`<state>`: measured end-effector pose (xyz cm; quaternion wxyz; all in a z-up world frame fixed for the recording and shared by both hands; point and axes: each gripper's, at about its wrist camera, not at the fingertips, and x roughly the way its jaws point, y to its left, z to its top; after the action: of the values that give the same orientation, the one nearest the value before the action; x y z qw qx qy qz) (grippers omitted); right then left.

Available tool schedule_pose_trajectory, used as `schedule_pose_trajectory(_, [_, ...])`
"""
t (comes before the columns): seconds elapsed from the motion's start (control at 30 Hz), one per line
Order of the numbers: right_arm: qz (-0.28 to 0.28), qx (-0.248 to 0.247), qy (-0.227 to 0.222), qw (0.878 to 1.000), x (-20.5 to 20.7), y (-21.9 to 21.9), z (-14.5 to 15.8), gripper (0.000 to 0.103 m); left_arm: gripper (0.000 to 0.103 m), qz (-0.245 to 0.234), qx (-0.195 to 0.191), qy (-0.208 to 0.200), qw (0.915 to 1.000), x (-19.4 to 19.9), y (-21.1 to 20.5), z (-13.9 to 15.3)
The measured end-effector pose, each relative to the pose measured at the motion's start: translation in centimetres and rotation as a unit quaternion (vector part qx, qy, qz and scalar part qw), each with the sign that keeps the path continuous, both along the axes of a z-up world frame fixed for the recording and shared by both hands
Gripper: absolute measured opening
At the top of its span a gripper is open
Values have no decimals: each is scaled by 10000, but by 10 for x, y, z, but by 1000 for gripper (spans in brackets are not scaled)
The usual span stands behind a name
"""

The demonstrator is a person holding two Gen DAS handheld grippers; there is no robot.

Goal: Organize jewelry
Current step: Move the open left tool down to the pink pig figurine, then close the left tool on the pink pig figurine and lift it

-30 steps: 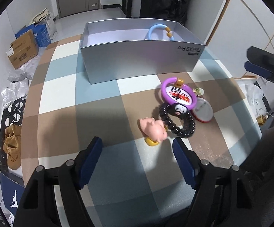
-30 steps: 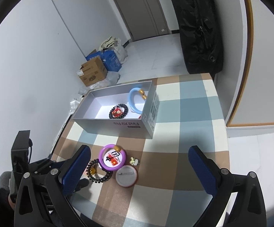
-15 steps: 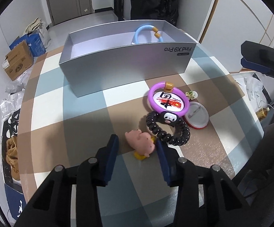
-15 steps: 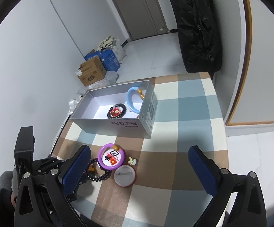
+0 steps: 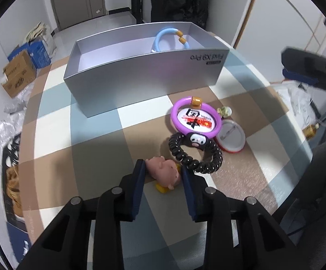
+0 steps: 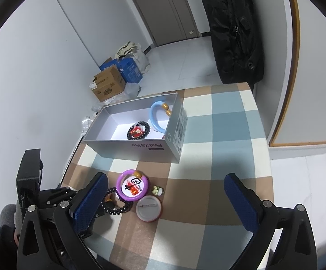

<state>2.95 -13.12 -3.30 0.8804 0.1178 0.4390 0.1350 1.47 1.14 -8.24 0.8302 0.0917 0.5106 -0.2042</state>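
Checkered tabletop [image 5: 95, 148] w/ grey box [image 5: 140, 83] at rear. Your left gripper [image 5: 163, 175] clamps the pink pig charm [image 5: 163, 173], pads flanking its sides for lift to box. Your right gripper [image 6: 165, 200] hovers w/ jaws spread, clear.

Left claw [image 5: 163, 175] clamped on pink pig charm [image 5: 164, 172].

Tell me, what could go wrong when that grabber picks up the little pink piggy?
The left gripper pinches the small pink pig charm, whose yellow part touches the black coiled hair tie. Lifting might drag that tie along. The soft-looking pig may also slip out before reaching the grey cardboard box.
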Motion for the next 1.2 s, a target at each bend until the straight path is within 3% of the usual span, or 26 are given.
schedule_pose_trajectory(0.3, [-54, 18, 81, 10000, 1, 0, -4, 103, 27, 124, -107, 312, 9994, 2, 13, 2])
schedule_pose_trajectory(0.53, [20, -79, 181, 9998, 4, 9, -10, 103, 27, 602, -635, 574, 9945, 17, 38, 7])
schedule_pose_trajectory(0.8, [348, -121, 251, 9990, 5, 29, -18, 103, 27, 954, -1151, 237, 9885, 23, 49, 29])
schedule_pose_trajectory(0.97, [708, -218, 353, 9966, 9, 48, -26, 89, 27, 1184, -1442, 38, 9824, 27, 57, 38])
schedule_pose_trajectory(1.2, [1247, -601, 410, 9895, 15, 82, -37, 83, 27, 1364, -1711, -15, 9758, 36, 68, 40])
